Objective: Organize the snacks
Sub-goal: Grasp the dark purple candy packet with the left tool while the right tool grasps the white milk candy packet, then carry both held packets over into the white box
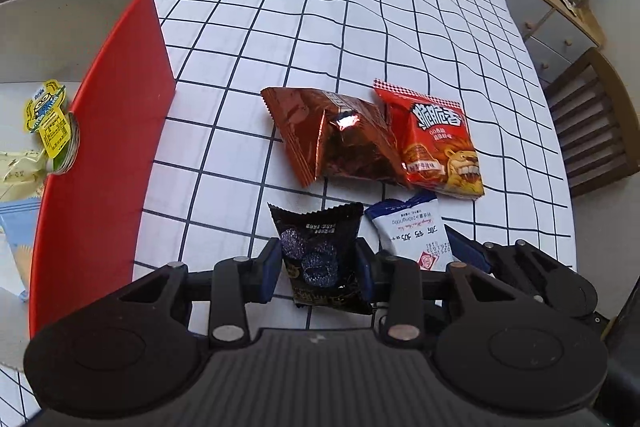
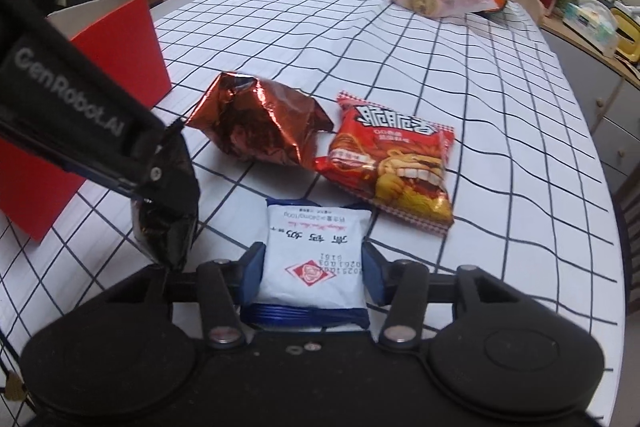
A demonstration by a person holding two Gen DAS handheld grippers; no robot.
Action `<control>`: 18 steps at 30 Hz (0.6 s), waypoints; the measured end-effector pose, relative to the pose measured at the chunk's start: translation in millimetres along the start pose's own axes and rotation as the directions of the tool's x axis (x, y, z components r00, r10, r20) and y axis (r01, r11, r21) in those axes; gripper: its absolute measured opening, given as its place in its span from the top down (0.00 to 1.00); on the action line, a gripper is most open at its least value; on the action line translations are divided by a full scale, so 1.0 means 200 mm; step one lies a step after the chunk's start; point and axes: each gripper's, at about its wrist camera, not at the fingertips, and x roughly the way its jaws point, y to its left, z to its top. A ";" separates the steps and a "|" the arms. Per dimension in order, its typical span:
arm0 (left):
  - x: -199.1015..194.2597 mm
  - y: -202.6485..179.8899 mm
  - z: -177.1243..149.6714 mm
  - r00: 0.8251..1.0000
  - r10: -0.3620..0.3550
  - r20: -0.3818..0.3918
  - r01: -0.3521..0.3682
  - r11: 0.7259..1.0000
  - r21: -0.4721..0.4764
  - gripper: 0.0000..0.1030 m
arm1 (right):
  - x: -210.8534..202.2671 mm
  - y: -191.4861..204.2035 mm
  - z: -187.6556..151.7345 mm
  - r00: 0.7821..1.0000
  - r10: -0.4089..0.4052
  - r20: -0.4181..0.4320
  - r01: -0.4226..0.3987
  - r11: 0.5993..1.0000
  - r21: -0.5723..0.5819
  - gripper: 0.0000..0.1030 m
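**Four snack packets, two gripped**

One red box [image 1: 120, 99] stands left on the desk [image 1: 304, 27]. Two packets lie flat – copper foil packet [image 1: 332, 139], red noodle packet [image 1: 436, 143]. Left gripper [image 1: 318, 267] clamps one black packet [image 1: 316, 251]; right gripper [image 2: 314, 267] clamps one white packet [image 2: 314, 255], long axis pointing away along the fingers.

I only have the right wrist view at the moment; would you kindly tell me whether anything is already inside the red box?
Observer: Yes. The left wrist view looks into the red box, and a yellow cartoon-printed packet lies inside it.
Operator: Thank you. What are the left tongs holding? I see only a dark crumple.
Observer: A black packet printed with bluish round biscuits, pinched between the left tongs.
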 end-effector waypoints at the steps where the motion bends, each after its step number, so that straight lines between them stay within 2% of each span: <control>1: -0.01 0.00 0.00 1.000 -0.001 0.001 0.001 1.000 0.003 0.64 | -0.01 0.00 0.00 1.000 -0.001 0.003 0.001 1.000 0.008 0.55; 18: -0.29 0.04 -0.10 0.994 -0.092 0.064 0.086 0.993 0.085 0.64 | -0.39 0.03 -0.01 0.997 0.022 0.071 -0.031 0.992 0.125 0.55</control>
